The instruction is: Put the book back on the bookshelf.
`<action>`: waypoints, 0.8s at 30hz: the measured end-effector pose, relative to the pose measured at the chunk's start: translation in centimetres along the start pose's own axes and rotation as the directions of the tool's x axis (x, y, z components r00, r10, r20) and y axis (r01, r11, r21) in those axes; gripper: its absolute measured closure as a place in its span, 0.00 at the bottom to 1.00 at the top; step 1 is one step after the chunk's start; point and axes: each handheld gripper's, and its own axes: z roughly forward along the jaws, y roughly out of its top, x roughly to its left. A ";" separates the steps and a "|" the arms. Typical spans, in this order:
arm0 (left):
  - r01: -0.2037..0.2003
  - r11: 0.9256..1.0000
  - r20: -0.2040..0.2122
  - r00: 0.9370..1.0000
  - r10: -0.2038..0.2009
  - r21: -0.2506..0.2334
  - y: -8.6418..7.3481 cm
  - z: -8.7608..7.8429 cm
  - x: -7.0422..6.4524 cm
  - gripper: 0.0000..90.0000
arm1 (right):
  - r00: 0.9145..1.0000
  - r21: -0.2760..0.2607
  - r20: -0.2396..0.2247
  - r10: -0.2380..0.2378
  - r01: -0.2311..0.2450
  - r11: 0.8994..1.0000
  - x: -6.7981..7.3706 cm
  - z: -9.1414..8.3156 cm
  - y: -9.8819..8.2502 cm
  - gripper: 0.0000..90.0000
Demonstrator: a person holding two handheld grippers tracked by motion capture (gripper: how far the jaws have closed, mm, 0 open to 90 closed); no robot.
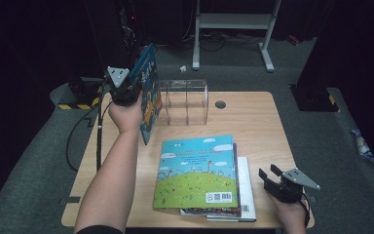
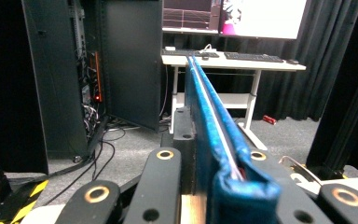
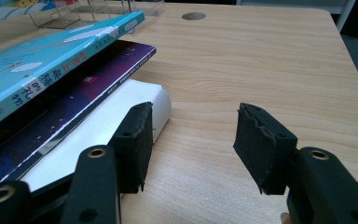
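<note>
My left gripper (image 1: 125, 91) is shut on a blue picture book (image 1: 148, 95) and holds it upright on edge over the table's back left, just left of a clear divider rack (image 1: 185, 100). In the left gripper view the blue book (image 2: 214, 116) runs edge-on between the black jaws of my left gripper (image 2: 209, 154). A stack of three books lies at the front middle: a green-and-sky cover (image 1: 197, 170) on top, a purple one (image 3: 74, 107) under it, a white one (image 3: 102, 126) lowest. My right gripper (image 1: 269, 176) (image 3: 193, 135) rests open beside the stack's right edge, nothing between its pads.
The wooden table (image 1: 253, 126) has a round cable hole (image 1: 220, 104) right of the rack. Behind the table stands a white desk frame (image 1: 233, 22). A black cabinet with cables (image 2: 51, 70) and a desk with keyboards (image 2: 233, 58) lie ahead of the left gripper.
</note>
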 end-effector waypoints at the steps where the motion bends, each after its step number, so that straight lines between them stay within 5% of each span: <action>1: 0.002 1.000 -0.003 1.000 -0.002 0.002 -0.1 0.2 0.1 0.92 | 1.000 0.000 0.000 0.000 0.000 1.000 0.0 0.0 0.0 0.51; 12: 0.003 1.000 -0.016 1.000 -0.003 -0.003 -1.3 1.8 0.0 0.92 | 1.000 0.004 0.001 -0.003 0.003 1.000 0.1 0.1 -0.1 0.51; 24: 0.001 1.000 -0.022 1.000 -0.001 -0.015 -2.3 1.6 0.3 0.92 | 1.000 0.007 -0.005 -0.007 0.007 1.000 0.2 0.2 -0.1 0.51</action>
